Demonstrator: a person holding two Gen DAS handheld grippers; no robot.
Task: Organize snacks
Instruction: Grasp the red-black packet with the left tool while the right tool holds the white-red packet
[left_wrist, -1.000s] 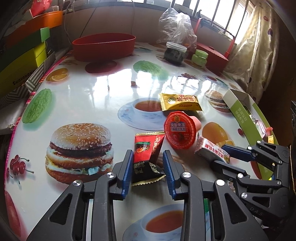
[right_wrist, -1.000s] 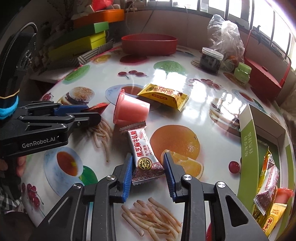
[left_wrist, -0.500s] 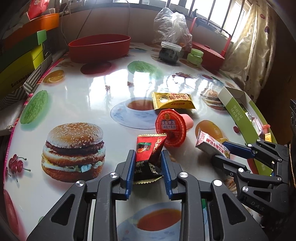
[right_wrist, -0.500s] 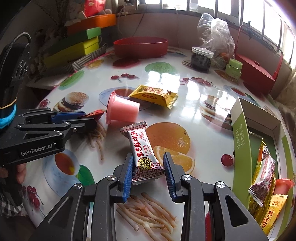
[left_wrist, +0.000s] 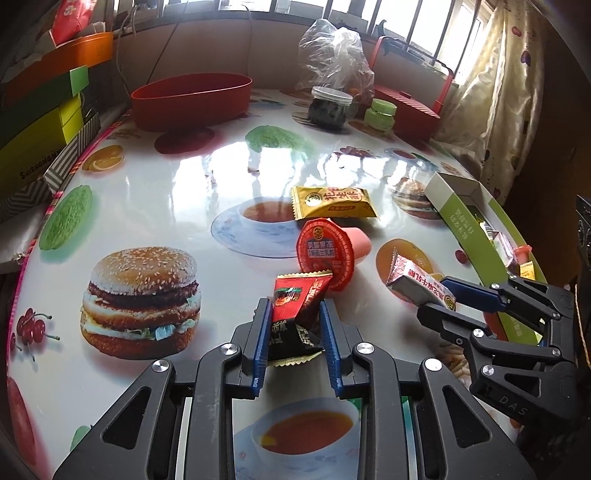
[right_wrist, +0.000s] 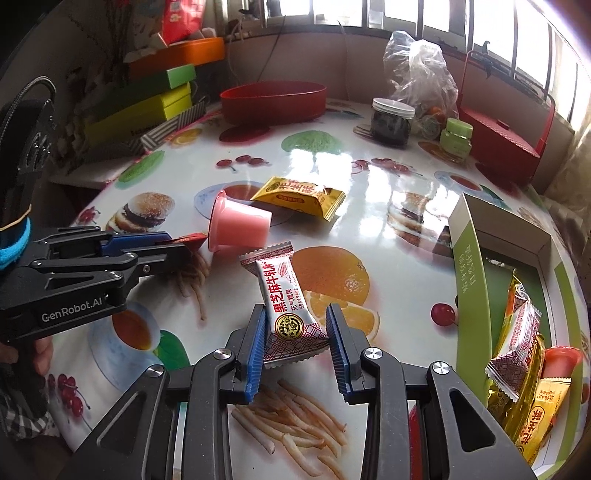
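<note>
Pointing steeply down toward the printed tablecloth (left_wrist: 155, 192), the left gripper (left_wrist: 293, 332) has its blue pads pressed on either side of a red-and-black snack packet (left_wrist: 297, 314), whose red end sticks out ahead toward twelve o'clock and whose black end sits crumpled between the pads; its jaws have just been closing on this packet. In the left wrist view the right gripper (left_wrist: 434, 299) reaches in from four o'clock, angled up toward ten o'clock. Seen from its own camera, the right gripper (right_wrist: 295, 332) is likewise tilted downward and is clamped on the lower end of a white-and-red nougat packet (right_wrist: 284, 295), which leans off toward eleven o'clock. The left gripper (right_wrist: 181, 247) enters that view from nine o'clock, with part of a person's hand (right_wrist: 40, 350) behind its black body. On the table a pink jelly cup (right_wrist: 238, 223) lies on its side just beyond both held packets, its red foil lid (left_wrist: 325, 254) facing the left camera and almost meeting the red packet's tip. A yellow peanut-candy packet (left_wrist: 332, 203) lies flat just behind the cup, toward one o'clock. At three o'clock of the right wrist view an open green-and-white box (right_wrist: 469, 266) holds several packets and another jelly cup. A red oval basin (left_wrist: 192, 98) stands well apart at the far edge.
</note>
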